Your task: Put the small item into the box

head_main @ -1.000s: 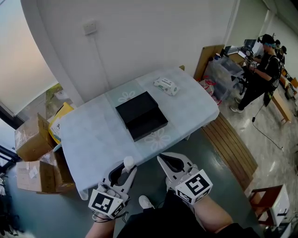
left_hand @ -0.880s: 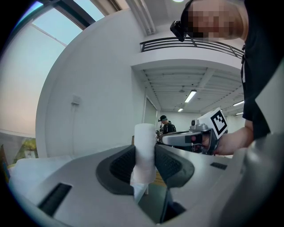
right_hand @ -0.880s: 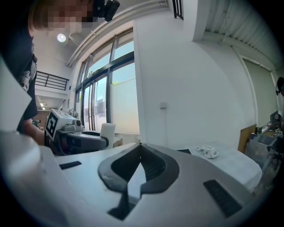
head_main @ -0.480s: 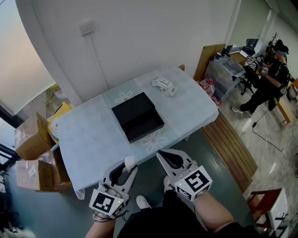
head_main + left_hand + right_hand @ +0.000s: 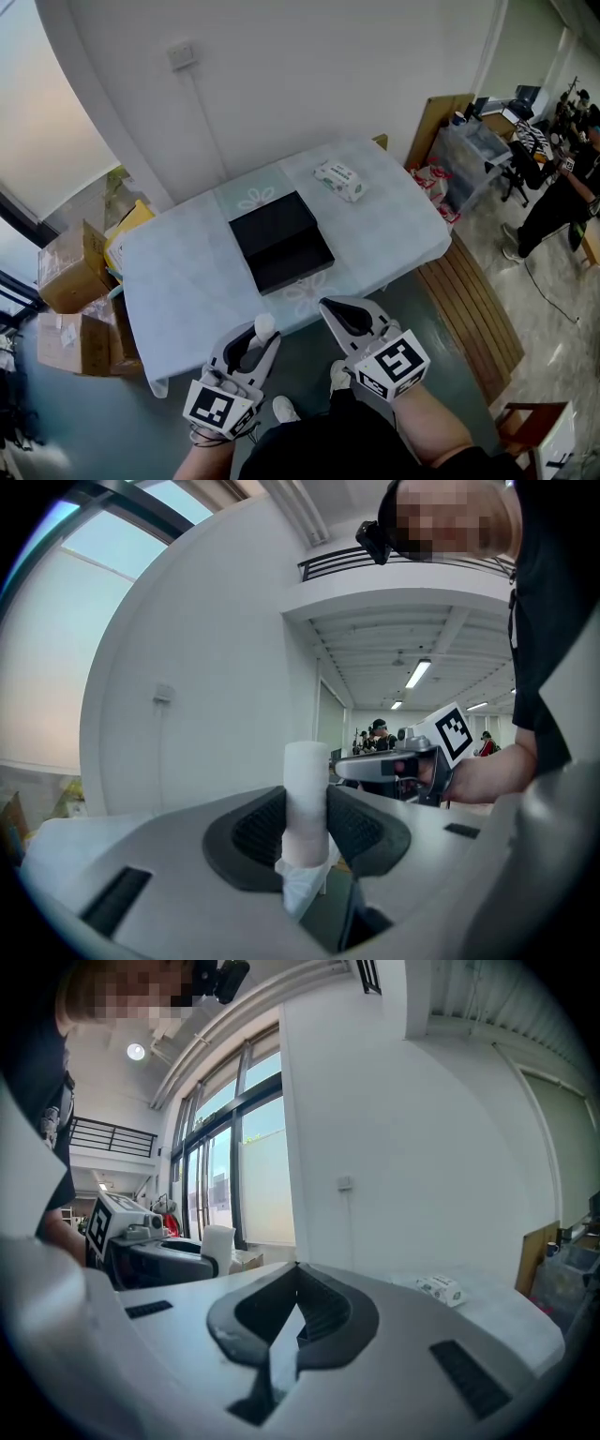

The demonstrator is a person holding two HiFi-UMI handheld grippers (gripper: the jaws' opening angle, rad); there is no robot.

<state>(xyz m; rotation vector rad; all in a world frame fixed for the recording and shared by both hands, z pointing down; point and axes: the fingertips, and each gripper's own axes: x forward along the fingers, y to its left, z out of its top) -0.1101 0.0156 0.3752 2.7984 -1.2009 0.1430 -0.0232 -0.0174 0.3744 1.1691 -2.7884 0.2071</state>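
Head view: cardboard boxes (image 5: 66, 281) sit on the floor far left, beside the table (image 5: 187, 272). The left gripper (image 5: 261, 336) is low in frame, short of the table's near edge, clenched on the small item (image 5: 264, 324), a white roll-like piece. The left gripper view shows it upright between the dark pads, its top sticking up above them and a crumpled white bit hanging below.

The black box (image 5: 281, 242) lies open mid-table, well apart from the item and straight ahead of both grippers. The right gripper (image 5: 330, 309) is just right of the left one, jaws together, nothing in them. A white packet (image 5: 338, 179) lies at the far right of the table, behind the box.

Step in hand, likely: carry the item to the box. To do it well, hold the grip firm and the roll upright, bring it over the open tray rather than the lid side, lower inside the rim, then let go. The right gripper should stay clear of the path.
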